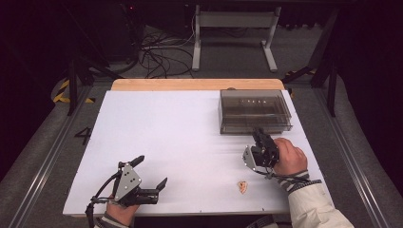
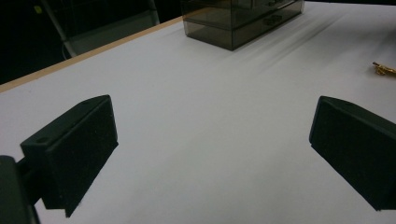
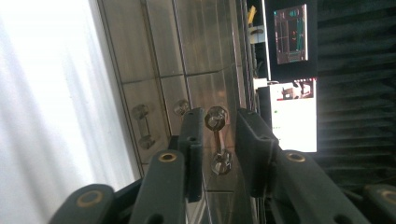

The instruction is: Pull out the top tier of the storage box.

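White-topped desk [image 1: 180, 142] with a pale wooden strip along its far edge – biggest thing in the high view, grey floor and a tangle of black cables [image 1: 159, 54] beyond it. On the far right part of the desk sits a smoky translucent plastic drawer box [image 1: 254, 110], low and rectangular, its front facing the person. In the left gripper view the same box [image 2: 238, 21] sits at the far edge, well away from that gripper.

Right hand-held gripper [image 1: 260, 137], black, held in the person's right hand [image 1: 289, 156] with a striped cuff, points at the box front and is right up against it. In the right gripper view, turned sideways, its jaws stand a little apart on either side of a small clear bar-shaped drawer handle with round knob ends [image 3: 218, 140] – handle between the pads, narrow gaps visible on both sides, pads not pressing on it. A second like handle [image 3: 142, 126] sits on the neighbouring drawer front, beside the jaws.

Left hand-held gripper [image 1: 151, 172], black with a grey three-cornered plate on top, rests low at the near left of the desk, jaws spread wide, nothing between them – bare white surface there in the left gripper view.

Small gold-coloured trinket [image 1: 243, 186] lies on the desk near the front edge, close to the right forearm, well apart from the box
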A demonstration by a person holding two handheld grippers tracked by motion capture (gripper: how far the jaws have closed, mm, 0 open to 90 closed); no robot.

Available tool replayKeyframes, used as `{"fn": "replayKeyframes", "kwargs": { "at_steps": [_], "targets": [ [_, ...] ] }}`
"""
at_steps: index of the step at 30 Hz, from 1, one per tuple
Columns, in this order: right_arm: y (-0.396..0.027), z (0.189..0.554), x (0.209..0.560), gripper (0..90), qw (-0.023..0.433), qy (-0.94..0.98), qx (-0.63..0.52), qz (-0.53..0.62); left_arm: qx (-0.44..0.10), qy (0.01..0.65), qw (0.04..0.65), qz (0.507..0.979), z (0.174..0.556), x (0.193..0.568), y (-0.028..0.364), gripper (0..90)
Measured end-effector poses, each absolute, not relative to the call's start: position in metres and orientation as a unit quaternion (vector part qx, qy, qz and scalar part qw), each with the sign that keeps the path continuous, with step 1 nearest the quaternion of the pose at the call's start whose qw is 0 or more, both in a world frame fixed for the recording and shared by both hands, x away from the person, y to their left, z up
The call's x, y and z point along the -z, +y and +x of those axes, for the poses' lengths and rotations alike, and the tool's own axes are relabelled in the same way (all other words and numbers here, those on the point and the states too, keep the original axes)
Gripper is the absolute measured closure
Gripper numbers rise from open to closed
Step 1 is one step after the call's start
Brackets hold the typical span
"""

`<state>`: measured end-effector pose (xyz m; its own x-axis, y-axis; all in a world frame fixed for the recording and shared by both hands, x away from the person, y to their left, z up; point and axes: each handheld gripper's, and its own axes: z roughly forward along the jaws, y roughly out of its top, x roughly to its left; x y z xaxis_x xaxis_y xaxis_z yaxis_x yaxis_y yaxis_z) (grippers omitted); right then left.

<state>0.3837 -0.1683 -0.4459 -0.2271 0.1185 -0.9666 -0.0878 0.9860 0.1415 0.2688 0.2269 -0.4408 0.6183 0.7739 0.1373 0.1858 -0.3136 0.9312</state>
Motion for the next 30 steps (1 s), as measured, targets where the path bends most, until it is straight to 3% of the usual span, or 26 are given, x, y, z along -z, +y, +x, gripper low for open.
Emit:
{"fn": "replayKeyframes", "kwargs": {
  "at_steps": [13, 30],
  "targets": [
    [-0.173, 0.372, 0.428, 65.1, 0.602, 0.789, -0.12, 0.039, -0.3, 0.319, 0.491, 0.753, 0.269, 0.441, 0.226, 1.6],
    [-0.174, 0.372, 0.388, 56.2, 0.526, 0.822, -0.197, 0.094, -0.302, 0.318, 0.491, 0.753, 0.269, 0.441, 0.227, 1.6]
  ]
}}
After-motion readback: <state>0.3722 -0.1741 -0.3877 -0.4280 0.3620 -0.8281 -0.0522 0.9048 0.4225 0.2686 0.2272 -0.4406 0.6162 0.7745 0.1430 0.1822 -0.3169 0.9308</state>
